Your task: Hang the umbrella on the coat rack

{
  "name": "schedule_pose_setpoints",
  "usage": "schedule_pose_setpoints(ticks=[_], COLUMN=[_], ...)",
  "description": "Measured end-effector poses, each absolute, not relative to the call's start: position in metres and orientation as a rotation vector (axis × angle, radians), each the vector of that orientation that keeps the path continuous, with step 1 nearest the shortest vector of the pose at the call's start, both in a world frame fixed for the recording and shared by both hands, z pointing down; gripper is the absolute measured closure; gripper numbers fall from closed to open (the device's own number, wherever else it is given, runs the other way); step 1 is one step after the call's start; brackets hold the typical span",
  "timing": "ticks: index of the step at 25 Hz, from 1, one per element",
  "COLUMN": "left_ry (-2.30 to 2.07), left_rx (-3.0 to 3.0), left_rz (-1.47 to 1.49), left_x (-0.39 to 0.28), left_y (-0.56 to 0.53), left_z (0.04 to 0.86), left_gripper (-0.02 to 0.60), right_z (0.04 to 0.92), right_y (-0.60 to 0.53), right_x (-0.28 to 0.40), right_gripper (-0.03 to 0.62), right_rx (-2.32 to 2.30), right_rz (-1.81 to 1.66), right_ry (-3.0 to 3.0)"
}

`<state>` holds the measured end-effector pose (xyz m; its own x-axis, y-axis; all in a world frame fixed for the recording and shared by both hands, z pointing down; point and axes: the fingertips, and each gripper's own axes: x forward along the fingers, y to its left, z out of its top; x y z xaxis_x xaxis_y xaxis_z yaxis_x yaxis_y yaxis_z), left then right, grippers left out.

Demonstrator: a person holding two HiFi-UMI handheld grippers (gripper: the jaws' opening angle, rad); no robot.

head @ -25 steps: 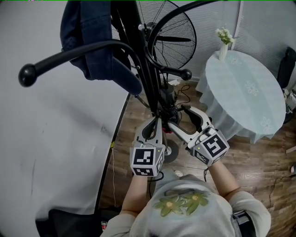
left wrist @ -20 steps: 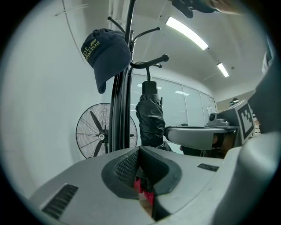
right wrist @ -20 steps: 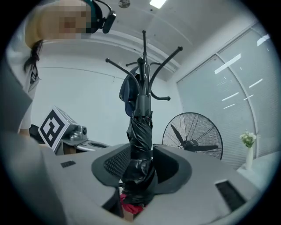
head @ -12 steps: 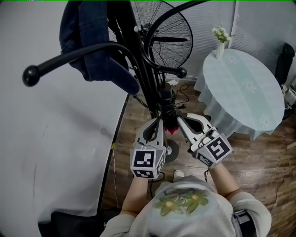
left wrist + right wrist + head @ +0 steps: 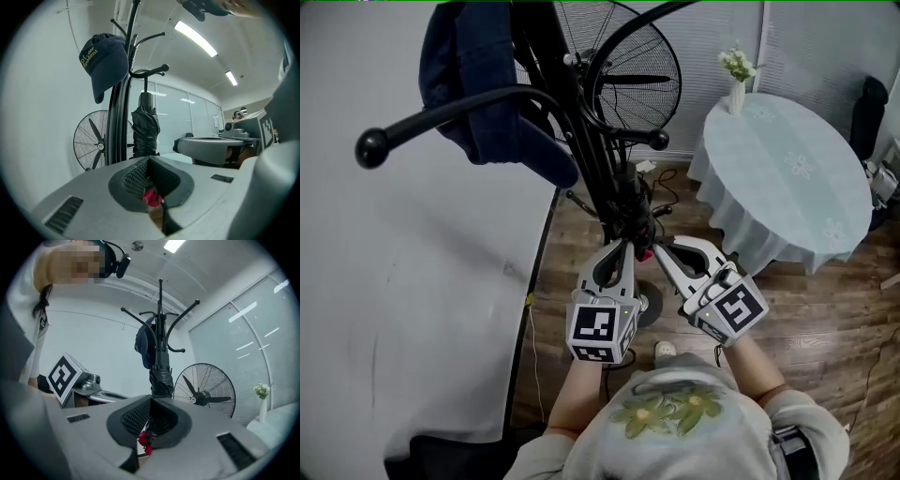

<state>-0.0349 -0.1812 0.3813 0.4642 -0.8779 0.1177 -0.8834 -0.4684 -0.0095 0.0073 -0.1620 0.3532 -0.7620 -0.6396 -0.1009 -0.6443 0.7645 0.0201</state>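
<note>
A black folded umbrella (image 5: 630, 204) hangs upright close against the black coat rack (image 5: 572, 103), just in front of both grippers. A red strap (image 5: 645, 253) dangles at its lower end. My left gripper (image 5: 623, 247) is shut on that strap, and red shows between its closed jaws in the left gripper view (image 5: 151, 197). My right gripper (image 5: 654, 251) is shut on the same strap (image 5: 145, 442). The umbrella (image 5: 144, 127) rises beyond the left jaws, beside the rack's pole (image 5: 122, 108). A navy cap (image 5: 478, 84) hangs on one hook.
A standing fan (image 5: 628, 80) is behind the rack, its base and cables on the wood floor. A round table (image 5: 787, 178) with a pale cloth and a vase of flowers (image 5: 734, 80) stands at the right. A white wall (image 5: 412, 281) fills the left.
The right gripper's jaws, wide open a second ago, have closed on the red strap beside the left gripper. Both grippers have edged a little toward the rack.
</note>
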Motion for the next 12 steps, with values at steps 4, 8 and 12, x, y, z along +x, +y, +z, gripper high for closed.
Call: schedule_pose_setpoints(ticks=[4, 8, 12], left_ry=[-1.569, -1.543, -1.524], left_rx=[2.652, 2.665, 2.678], left_rz=[0.164, 0.174, 0.166], left_x=[-0.0351, -0.0348, -0.0354], left_y=[-0.1767, -0.1732, -0.1703], left_z=[0.3807, 0.3806, 0.3774], left_gripper=[0.577, 0.577, 0.577], right_z=[0.3529, 0.3536, 0.3543], right_y=[-0.1588, -0.1565, -0.1539], right_x=[0.0065, 0.0061, 0.0053], right_gripper=[0.597, 0.597, 0.597], right_rx=[-1.074, -1.106, -1.141], right_rz=[0.069, 0.059, 0.053], right_ry=[2.858, 2.852, 2.848])
